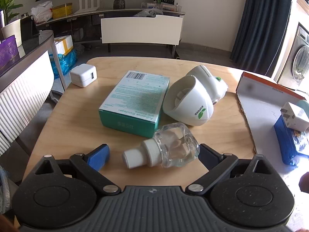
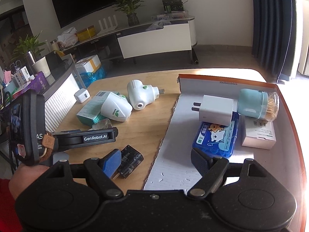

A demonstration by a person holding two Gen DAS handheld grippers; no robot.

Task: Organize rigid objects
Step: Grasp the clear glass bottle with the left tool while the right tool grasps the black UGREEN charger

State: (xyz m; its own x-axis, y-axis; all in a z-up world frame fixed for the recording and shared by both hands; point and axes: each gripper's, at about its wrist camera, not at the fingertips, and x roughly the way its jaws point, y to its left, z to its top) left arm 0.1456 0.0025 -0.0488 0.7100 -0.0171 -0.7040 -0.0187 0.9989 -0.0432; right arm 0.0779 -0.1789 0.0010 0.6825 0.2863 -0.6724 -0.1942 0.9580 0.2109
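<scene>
The clear bottle (image 1: 164, 147) lies on its side on the table (image 1: 77, 116), just in front of the teal box (image 1: 135, 104), probably next for the cardboard tray (image 2: 193, 83). The left gripper (image 1: 154, 154) is spread wide around it, pads not pressing. The right gripper (image 2: 156, 162) is wide too, holding nothing, straddling the tray edge beside a black adapter (image 2: 129, 160).

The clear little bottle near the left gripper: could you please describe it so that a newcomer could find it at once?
Start at the wooden table and find the teal box near its middle. Just in front of that box, lying on its side between the open jaws of the left gripper, is the clear bottle. It is the only see-through item there, with a white cap, unlike the opaque white plug-in devices behind it.
</scene>
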